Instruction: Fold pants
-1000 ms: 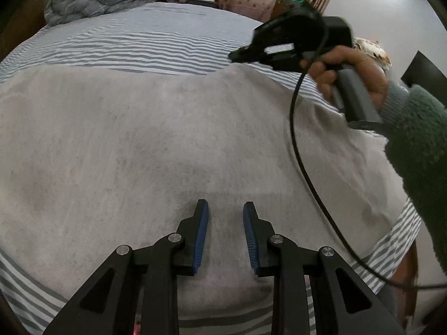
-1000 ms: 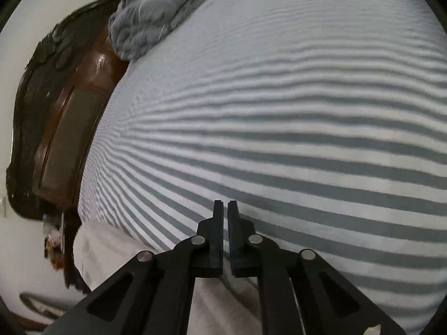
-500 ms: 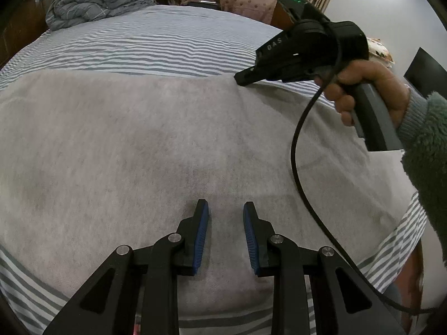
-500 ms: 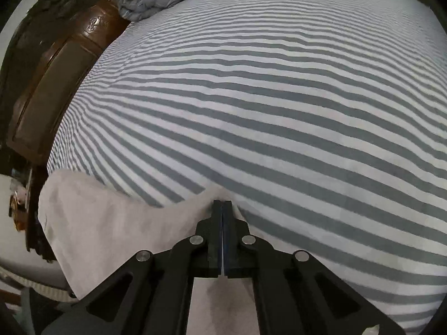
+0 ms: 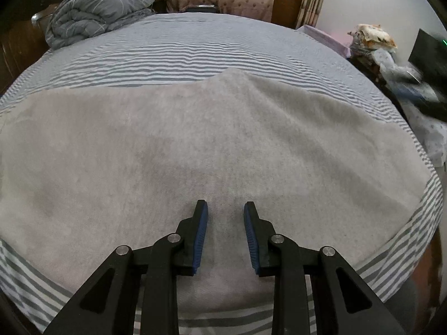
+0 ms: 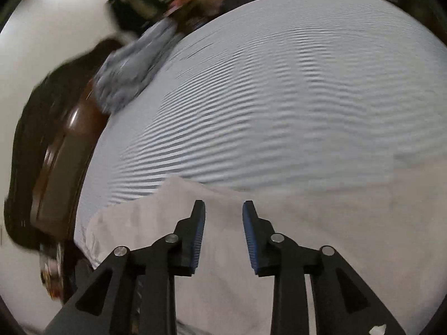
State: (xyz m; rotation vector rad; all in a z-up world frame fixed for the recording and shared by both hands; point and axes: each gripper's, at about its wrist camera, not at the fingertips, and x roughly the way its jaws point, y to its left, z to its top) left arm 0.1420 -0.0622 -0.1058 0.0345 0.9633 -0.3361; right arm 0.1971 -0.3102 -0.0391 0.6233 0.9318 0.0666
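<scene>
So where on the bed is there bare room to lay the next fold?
Free: the striped sheet beyond the pants, up to the crumpled duvet at the far left corner. Crowded: the near half, covered by the pants almost edge to edge, and the cluttered bedside on the right.

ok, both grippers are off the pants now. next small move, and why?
Probably bring the right gripper back down to the raised peak on the pants far edge and flatten it. Both grippers' jaws are opening with nothing between them, the left gripper hovers over flat cloth, and that bump would spoil the next fold.
</scene>
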